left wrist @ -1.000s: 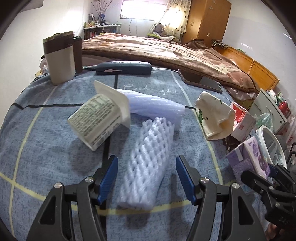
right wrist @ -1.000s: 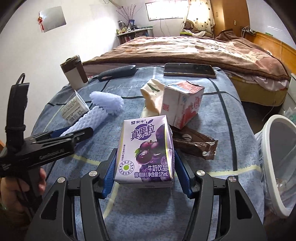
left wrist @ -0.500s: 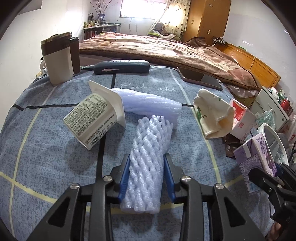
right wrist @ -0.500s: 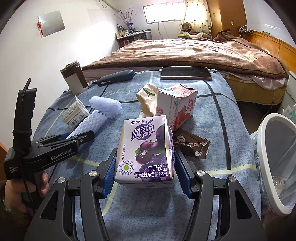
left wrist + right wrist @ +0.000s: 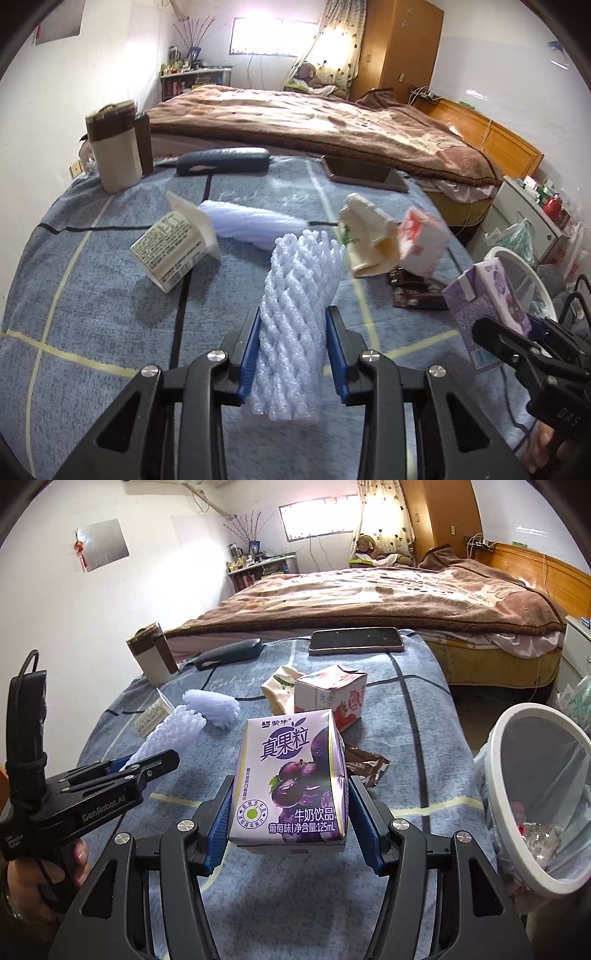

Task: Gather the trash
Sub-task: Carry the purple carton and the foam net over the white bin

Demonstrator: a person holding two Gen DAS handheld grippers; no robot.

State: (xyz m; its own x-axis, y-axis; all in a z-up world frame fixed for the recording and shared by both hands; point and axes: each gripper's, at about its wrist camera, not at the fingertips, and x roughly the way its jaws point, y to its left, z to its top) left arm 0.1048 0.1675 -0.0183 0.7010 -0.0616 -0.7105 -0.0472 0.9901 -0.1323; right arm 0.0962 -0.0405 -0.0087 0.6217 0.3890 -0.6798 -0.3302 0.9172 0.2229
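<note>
My left gripper [image 5: 291, 350] is clamped on a foam net sleeve [image 5: 299, 314], a soft white lattice tube that tilts up off the blue blanket [image 5: 92, 314]. My right gripper [image 5: 291, 823] squeezes a purple milk carton [image 5: 291, 775], glossy and boxy, held upright above the same blanket.

I take the white bin [image 5: 535, 801] as my landmark. It sits off the blanket's right edge, its round rim tipped toward me, with crumpled wrappers inside its plastic liner. The purple carton is near it, just to its left, with open blanket in front of the carton. The foam sleeve is well apart from the bin, on the far side of the carton.

Further from the bin lie a brown foil wrapper [image 5: 364, 768], a strawberry carton [image 5: 332, 698] touching a crushed cream carton [image 5: 279, 688], a second foam sleeve [image 5: 255, 225] and a tipped yogurt cup [image 5: 177, 247]. A phone [image 5: 354, 640] rests near the blanket's far edge.
</note>
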